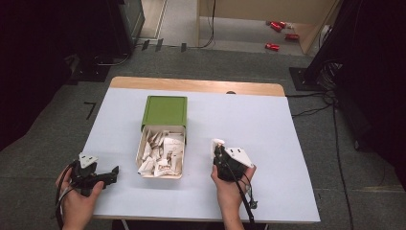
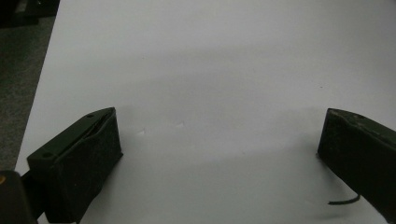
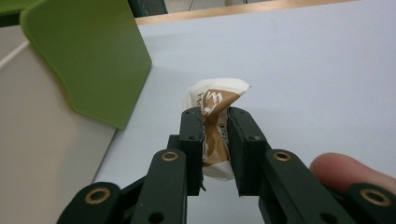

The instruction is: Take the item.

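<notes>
One wrapped sachet sits pinched in the right gripper just right of the box; lower it squarely onto the table before releasing. Left gripper gapes wide, empty.

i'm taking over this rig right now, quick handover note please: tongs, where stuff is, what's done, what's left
Right tongs: shut on a white and brown sachet, held over the table to the right of the box.
Left tongs: open, nothing between them, low over the table's near left part.
Box: drawer pulled out from its green cover, more sachets inside.
Done: one sachet is out of the box.
Left: probably set this sachet down on the table, then go back for the others.
</notes>
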A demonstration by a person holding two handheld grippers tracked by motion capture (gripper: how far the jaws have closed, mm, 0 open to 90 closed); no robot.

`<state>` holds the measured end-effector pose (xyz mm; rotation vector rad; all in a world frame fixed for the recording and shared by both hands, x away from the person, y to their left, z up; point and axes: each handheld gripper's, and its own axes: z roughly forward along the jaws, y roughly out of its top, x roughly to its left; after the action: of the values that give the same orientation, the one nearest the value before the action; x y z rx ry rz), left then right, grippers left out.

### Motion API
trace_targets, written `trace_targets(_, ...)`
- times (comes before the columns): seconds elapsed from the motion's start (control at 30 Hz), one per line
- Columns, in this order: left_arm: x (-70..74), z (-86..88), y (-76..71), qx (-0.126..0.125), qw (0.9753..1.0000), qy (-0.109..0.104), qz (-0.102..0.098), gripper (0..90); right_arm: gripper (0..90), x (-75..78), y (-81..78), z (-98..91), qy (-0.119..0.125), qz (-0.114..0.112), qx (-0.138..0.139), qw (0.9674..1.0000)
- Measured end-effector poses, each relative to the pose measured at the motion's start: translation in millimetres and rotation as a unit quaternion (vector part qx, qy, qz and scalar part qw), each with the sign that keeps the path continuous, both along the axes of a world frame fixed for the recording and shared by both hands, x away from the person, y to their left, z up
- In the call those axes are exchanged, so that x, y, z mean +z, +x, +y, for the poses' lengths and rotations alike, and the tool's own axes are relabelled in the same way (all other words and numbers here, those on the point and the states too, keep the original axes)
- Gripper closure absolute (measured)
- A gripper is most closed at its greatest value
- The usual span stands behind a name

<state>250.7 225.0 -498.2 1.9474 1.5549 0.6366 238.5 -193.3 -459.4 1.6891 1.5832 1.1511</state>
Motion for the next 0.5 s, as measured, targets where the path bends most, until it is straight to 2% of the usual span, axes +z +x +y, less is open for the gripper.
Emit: trace_targets(0.5, 0.0, 0.0, 0.0, 0.000, 1.0000, 0.000, 0.000, 0.0, 77.5, -25.3, 6.3, -9.0, 0.002, 0.034, -0.011, 0.9993)
